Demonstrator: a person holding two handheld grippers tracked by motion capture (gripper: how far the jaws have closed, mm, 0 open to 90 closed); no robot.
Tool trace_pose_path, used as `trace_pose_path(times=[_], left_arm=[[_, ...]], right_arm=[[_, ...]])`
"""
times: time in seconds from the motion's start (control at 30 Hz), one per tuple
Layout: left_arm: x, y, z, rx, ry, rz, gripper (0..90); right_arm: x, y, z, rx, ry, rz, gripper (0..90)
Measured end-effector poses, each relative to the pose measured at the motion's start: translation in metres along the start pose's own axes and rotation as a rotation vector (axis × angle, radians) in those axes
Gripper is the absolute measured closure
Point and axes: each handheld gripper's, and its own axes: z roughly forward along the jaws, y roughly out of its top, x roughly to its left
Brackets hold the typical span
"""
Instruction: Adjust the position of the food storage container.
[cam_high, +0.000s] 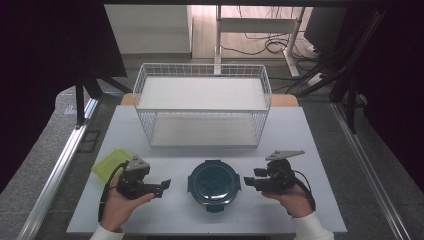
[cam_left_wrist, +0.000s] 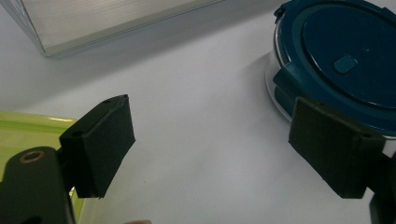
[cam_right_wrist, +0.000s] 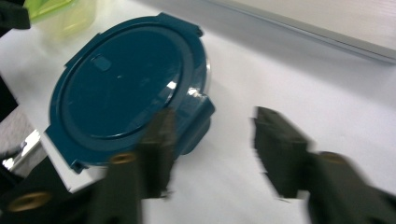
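Observation:
A round container with a dark blue clip-on lid (cam_high: 214, 183) (cam_left_wrist: 341, 60) (cam_right_wrist: 126, 93) sits on the white table (cam_high: 200, 215) near the front edge. My left gripper (cam_high: 165, 186) (cam_left_wrist: 212, 149) is held to its left, open, with bare table between its jaws. To the right of the container my right gripper (cam_high: 248, 180) (cam_right_wrist: 212, 149) points at it, open. Its jaws are blurred, and one jaw overlaps a side clip of the lid in the right gripper view. Nothing is held.
A white wire basket (cam_high: 202, 105) with two flat shelves stands behind the container at the table's middle. A yellow-green lidded box (cam_high: 111, 163) (cam_left_wrist: 28, 128) (cam_right_wrist: 60, 11) lies at the front left, beside my left hand. The table's edges lie close on both sides.

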Motion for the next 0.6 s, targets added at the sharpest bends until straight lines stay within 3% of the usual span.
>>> trace_pose_path(times=[0.2, 0.4, 0.6], left_arm=[[0.0023, -0.0036, 0.0031, 0.013, -0.005, -0.013, 14.4], [0.0012, -0.0061, -0.0008, 0.007, -0.009, -0.021, 14.5], [-0.0003, -0.0069, -0.0015, 0.004, -0.012, -0.028, 14.5]], right_arm=[[-0.0038, -0.0048, -0.0032, -0.064, 0.022, 0.02, 28.0], [0.0005, -0.0047, -0.0062, -0.089, 0.001, 0.011, 23.8], [-0.0014, -0.0074, -0.0066, -0.132, 0.047, 0.024, 22.3]])
